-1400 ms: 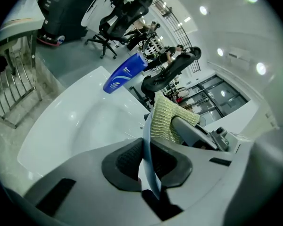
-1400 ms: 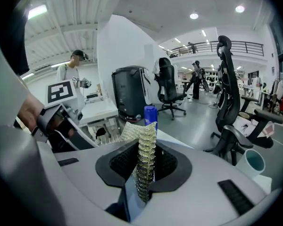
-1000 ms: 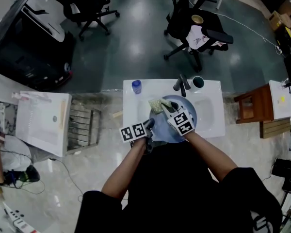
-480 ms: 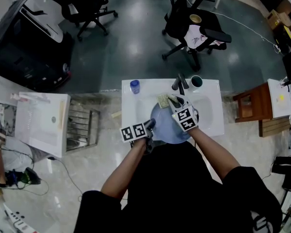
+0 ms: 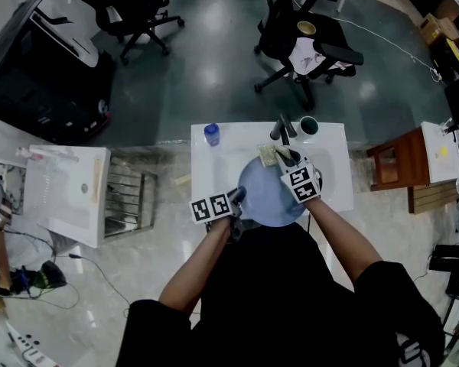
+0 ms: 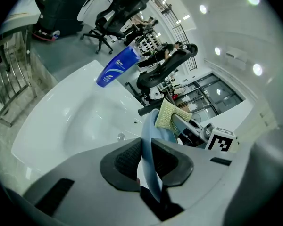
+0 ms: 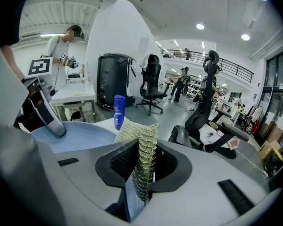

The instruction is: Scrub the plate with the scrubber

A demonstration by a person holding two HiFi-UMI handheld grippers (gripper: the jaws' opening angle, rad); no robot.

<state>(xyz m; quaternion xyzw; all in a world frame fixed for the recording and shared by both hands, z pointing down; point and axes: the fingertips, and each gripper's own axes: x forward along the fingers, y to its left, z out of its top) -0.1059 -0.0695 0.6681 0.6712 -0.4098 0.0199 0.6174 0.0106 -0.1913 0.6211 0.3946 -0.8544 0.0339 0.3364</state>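
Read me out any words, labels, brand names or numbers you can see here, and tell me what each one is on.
No text here can be read.
Blue bottle: white label, print too blurred to read.
Left marker cube and right marker cube: black-and-white square patterns only, no letters or numbers.
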